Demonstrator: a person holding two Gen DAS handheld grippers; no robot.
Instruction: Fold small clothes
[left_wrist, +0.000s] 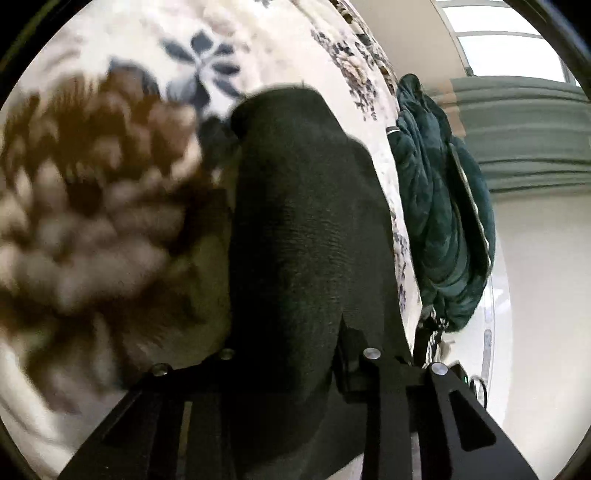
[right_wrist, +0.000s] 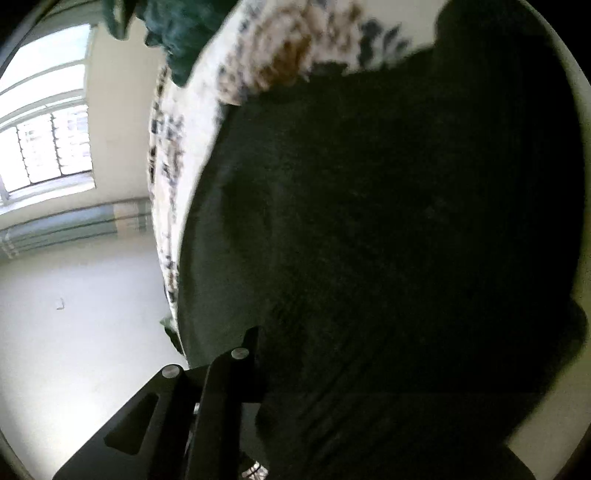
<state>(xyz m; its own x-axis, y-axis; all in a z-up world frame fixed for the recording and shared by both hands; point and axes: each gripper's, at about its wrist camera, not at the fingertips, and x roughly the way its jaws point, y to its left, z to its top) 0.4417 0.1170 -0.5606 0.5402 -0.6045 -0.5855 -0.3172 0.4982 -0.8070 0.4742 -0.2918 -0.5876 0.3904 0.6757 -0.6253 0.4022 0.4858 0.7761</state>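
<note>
in the left wrist view, a blurred brown and white flower print of the floral bedspread fills the left side. at centre the left gripper is clamped narrow on a black knitted garment, which drapes up over the bedspread. to the right a dark green blanket hangs off the bed edge. in the right wrist view, a window sits left; the right gripper pinches the same black cloth, which covers most of the frame.
</note>
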